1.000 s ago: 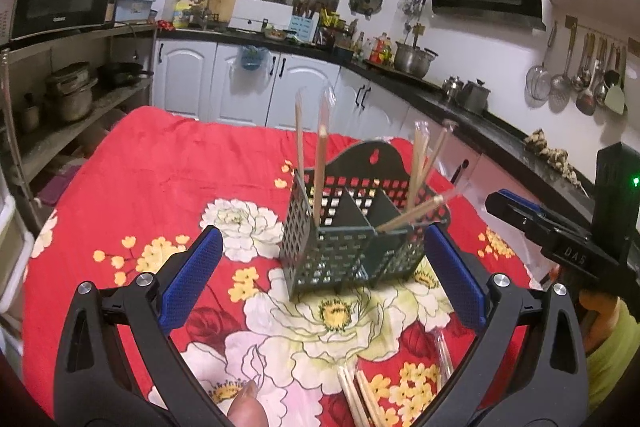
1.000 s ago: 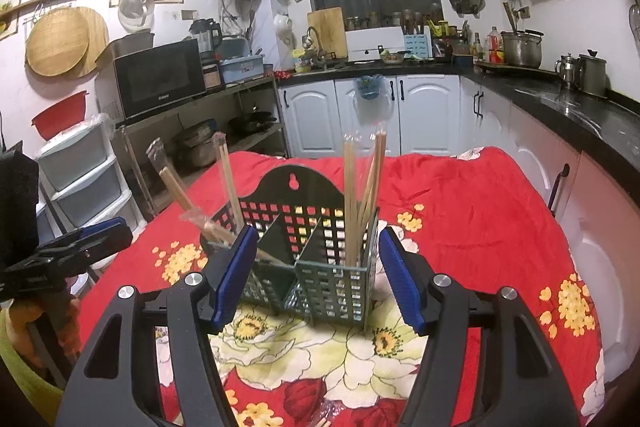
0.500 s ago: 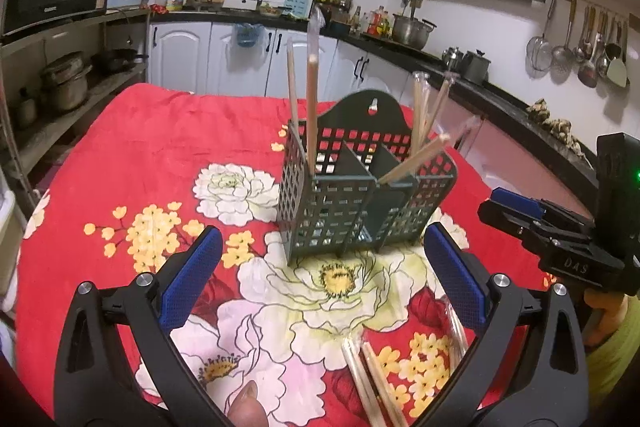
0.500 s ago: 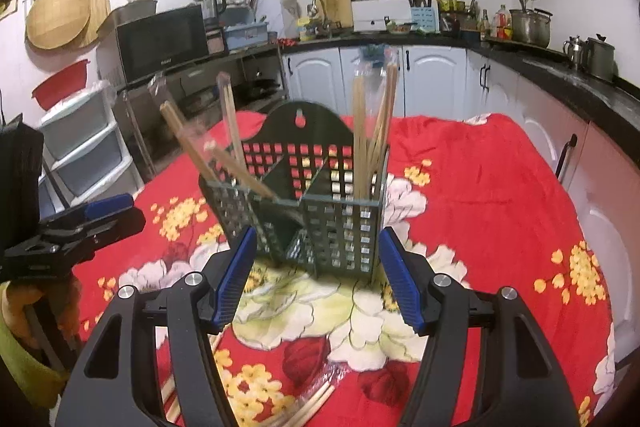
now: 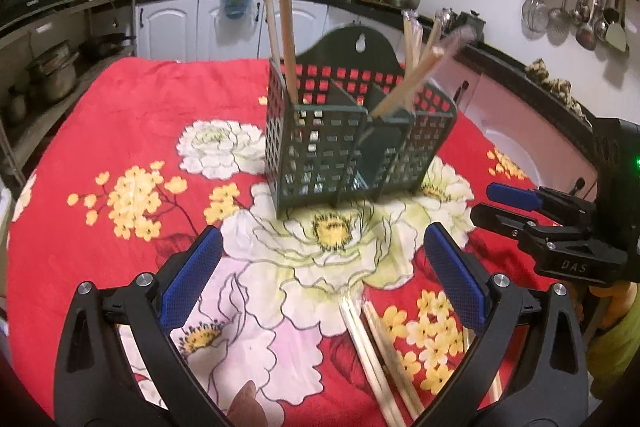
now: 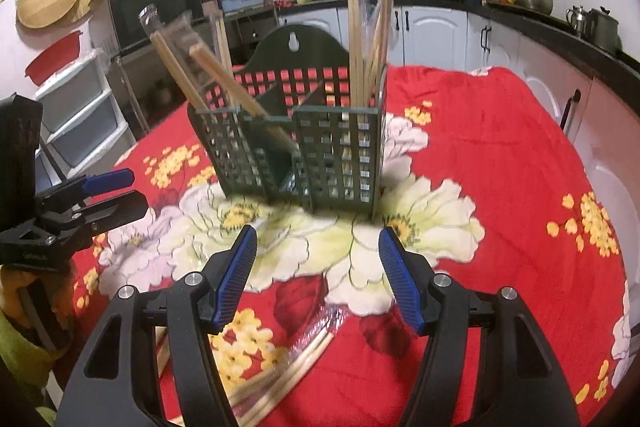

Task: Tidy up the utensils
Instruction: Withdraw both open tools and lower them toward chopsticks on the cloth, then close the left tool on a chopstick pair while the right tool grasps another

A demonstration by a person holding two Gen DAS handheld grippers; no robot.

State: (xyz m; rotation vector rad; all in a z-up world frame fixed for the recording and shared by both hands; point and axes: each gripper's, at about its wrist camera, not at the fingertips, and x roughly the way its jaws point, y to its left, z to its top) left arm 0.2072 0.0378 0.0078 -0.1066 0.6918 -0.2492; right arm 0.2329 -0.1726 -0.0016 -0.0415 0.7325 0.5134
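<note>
Both tools open and empty above loose chopsticks

Left tool (image 5: 320, 279) and right tool (image 6: 316, 275) hold nothing; chopsticks (image 5: 376, 351) lie flat on the tabletop (image 5: 120, 115) before the caddy (image 5: 352, 143); thin sticks may slip, or a tool may knock the caddy over.

Loose chopsticks (image 5: 380, 359) cut off by bottom edge, holder (image 5: 352, 143) contents blurred.

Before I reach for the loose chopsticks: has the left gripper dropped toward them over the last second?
Yes. The left gripper has come down and tipped toward the tablecloth; the loose chopsticks show more between its fingers.
</note>
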